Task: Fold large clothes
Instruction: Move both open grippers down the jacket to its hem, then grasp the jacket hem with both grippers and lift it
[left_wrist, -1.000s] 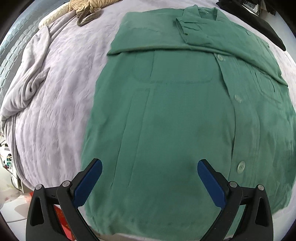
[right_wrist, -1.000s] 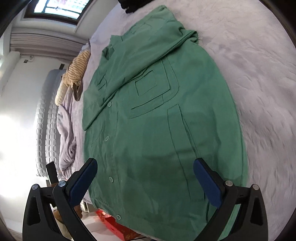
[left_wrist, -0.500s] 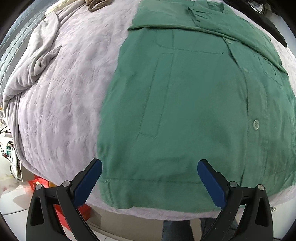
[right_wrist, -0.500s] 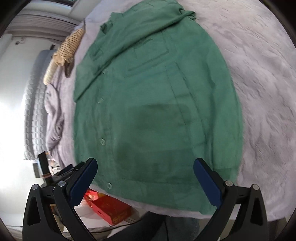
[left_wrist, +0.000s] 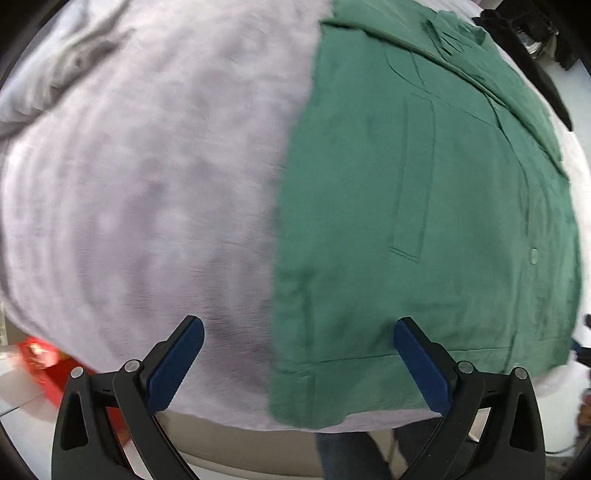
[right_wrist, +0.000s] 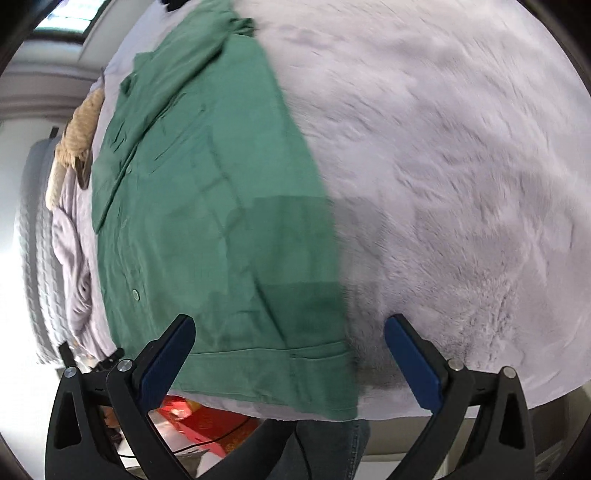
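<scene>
- Left gripper (left_wrist: 298, 363) has its blue-padded fingers spread wide, holding nothing, over the near-left hem corner of the shirt
- Right gripper (right_wrist: 290, 356) also spread wide and empty, over the opposite hem corner
- Green button-up shirt (left_wrist: 424, 206) lies flat, front up, on a lilac plush blanket (left_wrist: 147, 192), collar toward 12 o'clock, hem toward 6
- Both sleeves are folded across the chest; placket closed, fabric smooth

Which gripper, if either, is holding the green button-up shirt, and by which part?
Neither. The left gripper and right gripper are both open, each above a bottom hem corner of the green button-up shirt on the lilac plush blanket.
</scene>
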